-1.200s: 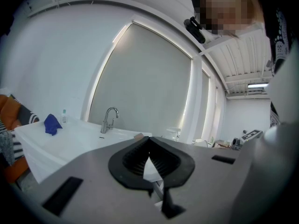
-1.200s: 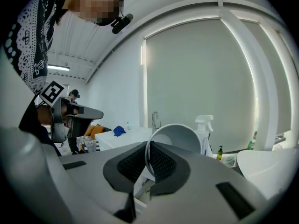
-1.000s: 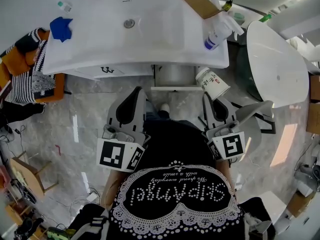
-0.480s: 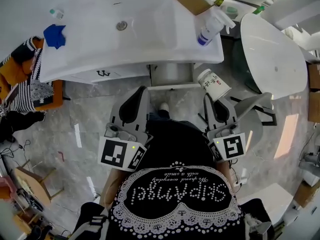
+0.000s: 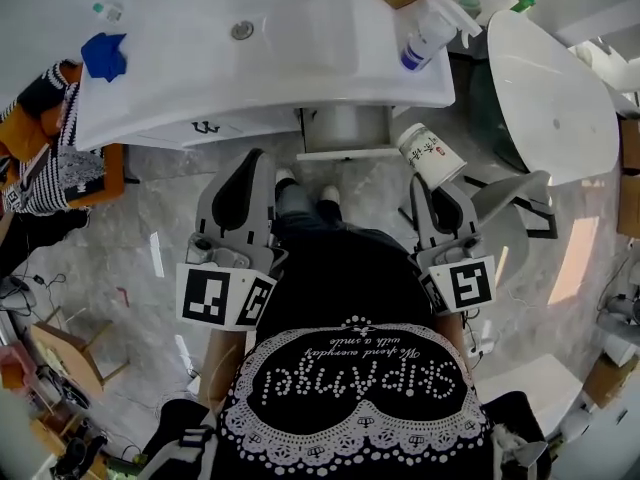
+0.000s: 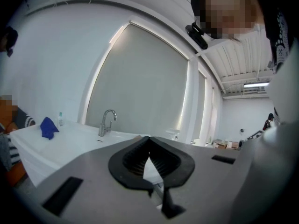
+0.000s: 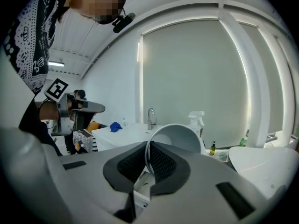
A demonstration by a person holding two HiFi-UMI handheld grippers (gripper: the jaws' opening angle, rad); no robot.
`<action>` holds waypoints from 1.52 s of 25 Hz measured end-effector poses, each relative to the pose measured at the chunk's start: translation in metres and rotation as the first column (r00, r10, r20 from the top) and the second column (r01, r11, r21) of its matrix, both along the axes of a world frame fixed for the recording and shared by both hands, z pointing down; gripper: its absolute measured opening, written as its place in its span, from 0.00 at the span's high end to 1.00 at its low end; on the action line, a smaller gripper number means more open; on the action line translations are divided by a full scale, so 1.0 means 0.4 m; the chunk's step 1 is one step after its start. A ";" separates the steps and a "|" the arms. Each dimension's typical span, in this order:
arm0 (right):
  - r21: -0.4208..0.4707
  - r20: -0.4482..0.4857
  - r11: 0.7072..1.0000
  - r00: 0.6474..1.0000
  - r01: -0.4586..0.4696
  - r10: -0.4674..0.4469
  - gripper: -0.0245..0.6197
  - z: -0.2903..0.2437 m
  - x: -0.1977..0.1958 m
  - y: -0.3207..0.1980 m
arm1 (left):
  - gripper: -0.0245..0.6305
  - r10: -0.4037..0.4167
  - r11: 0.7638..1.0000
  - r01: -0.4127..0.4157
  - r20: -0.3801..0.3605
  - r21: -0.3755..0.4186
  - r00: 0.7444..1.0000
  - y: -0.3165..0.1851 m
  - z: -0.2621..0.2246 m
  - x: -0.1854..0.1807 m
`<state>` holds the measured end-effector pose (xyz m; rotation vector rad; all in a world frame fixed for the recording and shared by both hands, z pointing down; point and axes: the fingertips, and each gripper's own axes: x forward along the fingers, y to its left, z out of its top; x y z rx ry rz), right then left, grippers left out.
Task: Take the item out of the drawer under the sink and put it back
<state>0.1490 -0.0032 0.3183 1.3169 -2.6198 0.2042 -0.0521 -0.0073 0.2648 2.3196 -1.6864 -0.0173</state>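
Two claws reach forward side by side, nearly level. Only the right gripper view shows the right claw [image 7: 148, 146] clamped on the cup [image 7: 180, 136] rim. The left claw [image 6: 149, 139] is closed on nothing. The head view shows the cup tilted at centre right, just below the sink [image 5: 300, 58].

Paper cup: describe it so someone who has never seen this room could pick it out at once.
Start at the wide white sink counter at the top of the head view. Just below its right front corner, the right hand-held gripper pinches a white paper cup by its rim. Unlike the spray bottle on the counter, it hangs tilted in mid-air, its side printed.
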 end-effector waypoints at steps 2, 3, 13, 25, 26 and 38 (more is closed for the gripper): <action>-0.002 0.014 1.000 1.000 0.016 -0.016 0.92 0.002 -0.012 -0.003 | 0.96 -0.052 0.999 0.052 0.018 0.008 0.998 0.003 -0.003 -0.049; -0.007 0.010 1.000 1.000 0.020 -0.020 0.92 0.004 -0.018 -0.005 | 0.96 -0.076 0.997 0.076 0.028 0.011 0.997 0.005 -0.004 -0.074; -0.009 -0.045 0.998 0.997 0.063 -0.063 0.92 0.009 -0.042 -0.015 | 0.96 -0.251 0.967 0.247 0.065 0.056 0.966 0.038 -0.042 -0.226; 0.002 -0.070 0.999 0.996 0.048 -0.048 0.92 0.014 -0.038 -0.020 | 0.96 -0.133 0.991 0.132 0.022 0.033 0.991 0.000 -0.026 -0.121; 0.004 -0.077 0.999 0.996 0.045 -0.044 0.92 0.014 -0.037 -0.021 | 0.96 -0.114 0.993 0.113 0.016 0.028 0.993 -0.004 -0.023 -0.105; 0.044 -0.198 0.998 0.979 0.052 -0.042 0.92 0.021 -0.046 -0.034 | 0.95 0.109 0.994 -0.110 -0.042 -0.026 0.993 -0.013 0.013 0.085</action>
